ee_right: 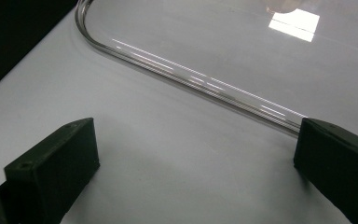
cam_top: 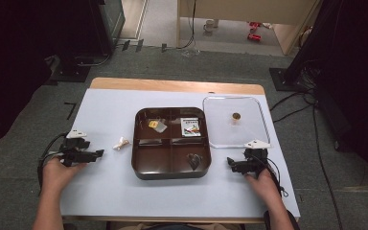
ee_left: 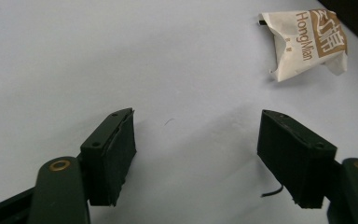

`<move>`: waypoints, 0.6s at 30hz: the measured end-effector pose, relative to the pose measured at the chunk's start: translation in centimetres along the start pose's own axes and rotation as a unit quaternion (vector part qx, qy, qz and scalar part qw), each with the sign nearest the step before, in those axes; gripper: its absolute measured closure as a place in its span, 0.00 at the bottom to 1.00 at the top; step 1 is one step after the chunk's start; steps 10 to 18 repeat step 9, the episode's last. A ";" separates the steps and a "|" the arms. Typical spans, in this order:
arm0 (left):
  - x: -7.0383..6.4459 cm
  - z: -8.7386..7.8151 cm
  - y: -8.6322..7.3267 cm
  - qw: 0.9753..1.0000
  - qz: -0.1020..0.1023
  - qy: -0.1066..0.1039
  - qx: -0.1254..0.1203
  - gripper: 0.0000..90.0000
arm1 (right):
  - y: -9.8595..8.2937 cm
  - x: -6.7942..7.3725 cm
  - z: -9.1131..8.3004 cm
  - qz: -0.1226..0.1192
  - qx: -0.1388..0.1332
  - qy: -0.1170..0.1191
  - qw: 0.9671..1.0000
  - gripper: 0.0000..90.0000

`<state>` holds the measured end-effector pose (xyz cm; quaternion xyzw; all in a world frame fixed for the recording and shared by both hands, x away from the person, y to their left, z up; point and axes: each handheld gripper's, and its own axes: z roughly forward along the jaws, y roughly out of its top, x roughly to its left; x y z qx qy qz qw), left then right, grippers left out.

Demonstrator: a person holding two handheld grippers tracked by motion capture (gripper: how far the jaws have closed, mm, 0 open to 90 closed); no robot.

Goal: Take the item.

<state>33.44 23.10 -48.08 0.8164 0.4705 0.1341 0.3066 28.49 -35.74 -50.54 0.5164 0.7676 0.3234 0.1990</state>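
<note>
You had both forearms coming in low from the near edge of the table (cam_top: 105, 191), 1 on each side of the brown tray (cam_top: 141, 165), and both hands rested on the white surface.

Your left hand (cam_top: 60, 171) held the left gripper (cam_top: 97, 154) lying nearly flat, pointed to the right toward the tray. Its 2 jaws stood wide apart with only bare table between them. The small white packet (cam_top: 120, 143) lay just ahead of it and a little farther from you, between the gripper and the tray's left wall, touching neither. In the left gripper view the packet (ee_left: 307, 42) sat up and to the right of the jaws, crumpled, with brown print on it.

Your right hand (cam_top: 263, 179) held the right gripper (cam_top: 231, 163) pointed left, toward the tray's near right corner. Its jaws were also spread wide and held nothing. The clear lid (cam_top: 215, 139) lay flat just beyond it, beside the tray's right side; in the right gripper view the lid's rounded rim (ee_right: 191, 79) ran across just past the jaws, close to the right one.

The tray had 4 compartments, with small items in 3 of them.
</note>
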 end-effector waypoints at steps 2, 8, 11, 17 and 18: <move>-0.1 0.1 -0.1 1.000 -0.001 -0.002 -0.003 0.27 | 0.0 0.0 0.0 0.000 0.000 0.000 1.000 0.00; -0.6 0.3 -0.4 1.000 0.010 0.009 -0.013 0.21 | 0.0 0.0 0.0 -0.001 0.000 0.000 1.000 0.00; -0.8 0.3 -0.4 1.000 0.007 0.014 -0.013 0.21 | 0.0 0.0 0.0 -0.001 0.000 0.000 1.000 0.00; -0.8 0.3 -0.4 1.000 0.007 0.014 -0.013 0.21 | 0.0 0.0 0.0 -0.001 0.000 0.000 1.000 0.00; -0.8 0.3 -0.4 1.000 0.007 0.014 -0.013 0.21 | 0.0 0.0 0.0 -0.001 0.000 0.000 1.000 0.00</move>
